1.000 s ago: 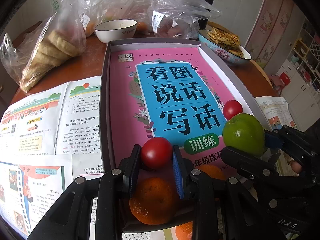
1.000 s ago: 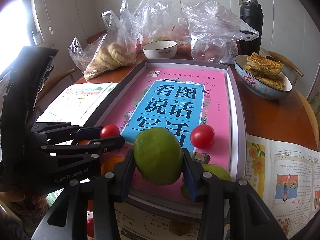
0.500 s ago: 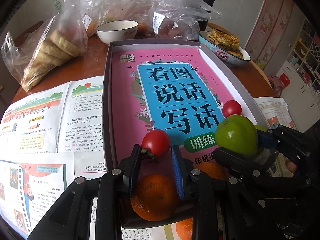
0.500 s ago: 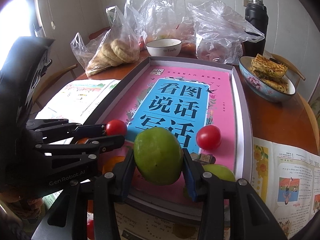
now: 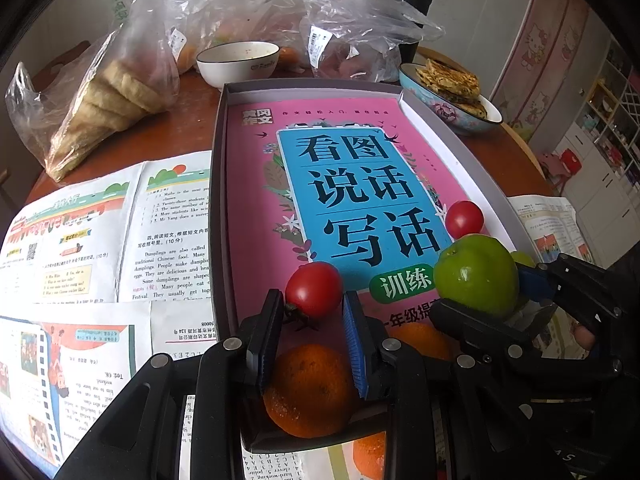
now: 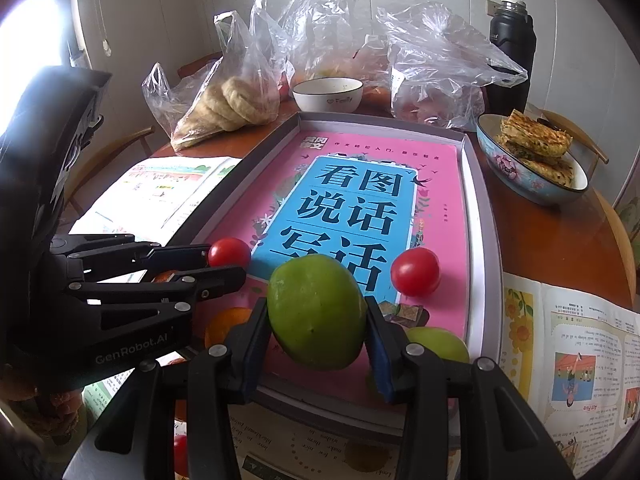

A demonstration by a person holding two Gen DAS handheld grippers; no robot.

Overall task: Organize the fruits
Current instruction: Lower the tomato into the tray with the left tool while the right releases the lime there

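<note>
Progress: task is judged mid-way; two fruits are held above the tray (image 5: 219, 208), none of the held ones set down yet.
Left gripper (image 5: 310, 312): jaws are closed on a small red tomato (image 5: 314, 289), pinched near the jaw tips, over the near end of the tray.
Right gripper (image 6: 318, 342): jaws are clamped on a green fruit (image 6: 316, 312), which fills the gap between the pads; held over the tray's near edge.
Already in tray: second tomato (image 6: 415, 272) is seen resting on the pink book cover (image 6: 440, 184) near the right wall; an orange (image 5: 310, 390) lies at the near left corner under the left jaws; another orange (image 6: 228, 324) and a second green fruit (image 6: 438, 344) sit at the near end.
Outside tray: part of an orange (image 5: 370, 454) is seen on the printed sheets (image 5: 80, 240) below the near wall; something red (image 6: 181, 454) is also glimpsed low by the paper, kind cannot be told.
Left to do: held tomato and green fruit are to be placed; strays outside are likely to be gathered; final grouping is not shown.
Green fruit axis: slightly elongated; long axis is seen running roughly up-down in the right wrist view, tilted a little leftward at the top; stem dimple is turned toward the left wrist camera.
Held tomato axis: near round, no clear long axis; stem end with dark calyx is pointed down-left toward the left jaw.
Bench (image 6: 532, 240): cluttered with plastic bags (image 6: 436, 64), a white bowl (image 6: 328, 96), a patterned bowl of flatbread (image 6: 532, 184), a black flask (image 6: 512, 56).
</note>
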